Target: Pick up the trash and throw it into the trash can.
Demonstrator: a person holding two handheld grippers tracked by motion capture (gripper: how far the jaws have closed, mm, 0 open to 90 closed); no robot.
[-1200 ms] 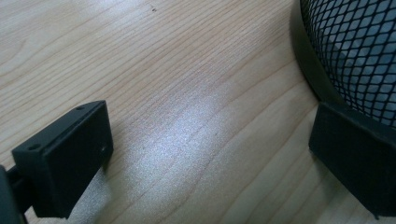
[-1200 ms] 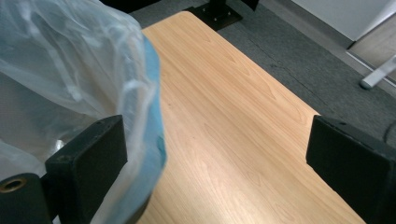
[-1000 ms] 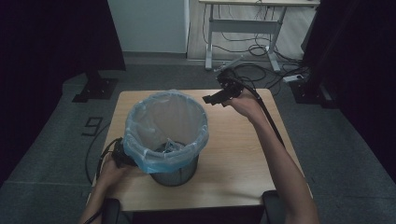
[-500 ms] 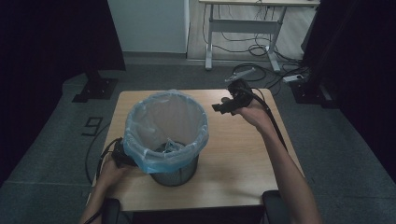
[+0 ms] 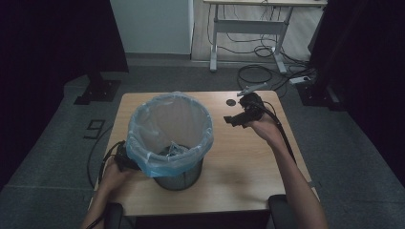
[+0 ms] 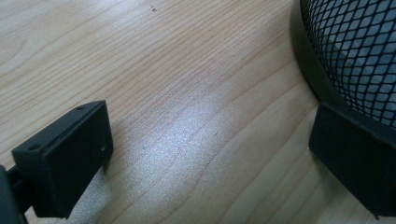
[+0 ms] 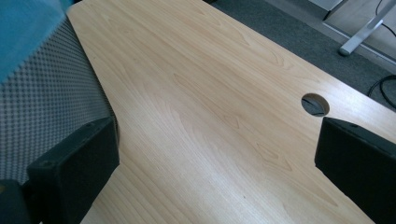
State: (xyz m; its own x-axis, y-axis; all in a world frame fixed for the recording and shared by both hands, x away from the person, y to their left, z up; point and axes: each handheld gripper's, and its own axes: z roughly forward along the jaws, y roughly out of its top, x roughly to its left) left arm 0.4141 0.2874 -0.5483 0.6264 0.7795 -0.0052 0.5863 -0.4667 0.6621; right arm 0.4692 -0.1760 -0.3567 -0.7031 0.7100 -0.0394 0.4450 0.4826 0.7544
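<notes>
The mesh bin point(image 5: 179, 162) stands on the near-left half of the tabletop point(image 5: 248, 162), upright, its long axis vertical, with a pale blue bag liner point(image 5: 167, 129) folded out over the rim and hanging partway down the black wire wall. The left tongs point(image 5: 125, 160) sit low at the bin's near-left side, resting close to its base — in the left gripper view the jaws stand released and wide apart with bare wood between them, one jaw just beside the foot ring of the mesh. The right tongs point(image 5: 236, 119) are held up off the tabletop, to the right of the bin and a little farther back, jaws likewise spread and holding nothing, pointing left toward the liner's rim; the right gripper view looks along them at the mesh wall and a corner of blue liner, with the round cable hole point(image 7: 314, 104) beyond. So the bin lies to the left of the right tongs and slightly nearer, and directly against the left ones — the left hand is clearly the closer. The liner looks thin, crinkled and translucent, likely slippery to pinch
</notes>
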